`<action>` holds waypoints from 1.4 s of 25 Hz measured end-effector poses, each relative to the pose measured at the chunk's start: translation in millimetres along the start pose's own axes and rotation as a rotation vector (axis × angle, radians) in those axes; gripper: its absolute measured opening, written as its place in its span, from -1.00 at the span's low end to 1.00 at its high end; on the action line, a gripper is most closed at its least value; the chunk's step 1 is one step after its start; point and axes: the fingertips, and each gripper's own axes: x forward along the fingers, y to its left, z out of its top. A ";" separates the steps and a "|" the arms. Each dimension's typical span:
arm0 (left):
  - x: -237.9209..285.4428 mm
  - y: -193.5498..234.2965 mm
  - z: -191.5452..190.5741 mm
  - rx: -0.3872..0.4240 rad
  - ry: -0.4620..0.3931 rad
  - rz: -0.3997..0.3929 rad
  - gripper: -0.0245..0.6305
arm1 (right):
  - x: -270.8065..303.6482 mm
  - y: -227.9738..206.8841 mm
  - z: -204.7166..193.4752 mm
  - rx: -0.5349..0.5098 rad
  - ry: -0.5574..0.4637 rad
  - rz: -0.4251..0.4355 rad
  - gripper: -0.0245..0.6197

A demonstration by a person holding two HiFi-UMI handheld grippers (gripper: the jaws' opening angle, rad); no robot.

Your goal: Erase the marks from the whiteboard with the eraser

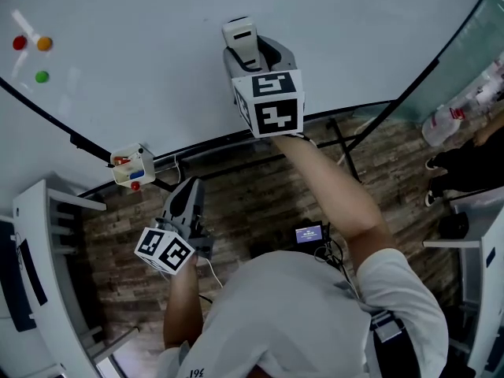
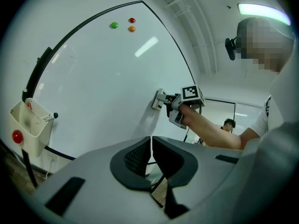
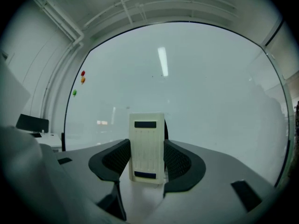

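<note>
against the middle of the whiteboard (image 1: 118, 22), the right gripper (image 1: 250, 53) pinches the cream eraser (image 3: 146, 146) upright between its jaws, the eraser's face at or on the board. the left gripper (image 2: 150, 153) hangs low and near, jaws pressed together on nothing. no pen marks show on the board in any view, only three coloured magnets (image 1: 42, 43) at far left and a white pen holder (image 1: 132, 166) on its lower edge. the erasing looks finished or nearly so, unless some marks are too faint to see.
</note>
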 end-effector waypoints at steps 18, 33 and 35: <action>46.7 -21.5 3.9 0.027 0.026 -0.021 -0.91 | -41.0 -16.3 -32.5 -0.060 0.011 0.174 -0.16; 139.9 -106.2 -22.6 0.062 0.079 -0.127 -0.91 | -112.6 -228.4 -73.8 0.003 0.057 -0.084 -0.17; 148.5 -112.6 -23.9 0.066 0.080 -0.128 -0.90 | -117.6 -250.8 -79.8 0.015 0.066 -0.110 -0.16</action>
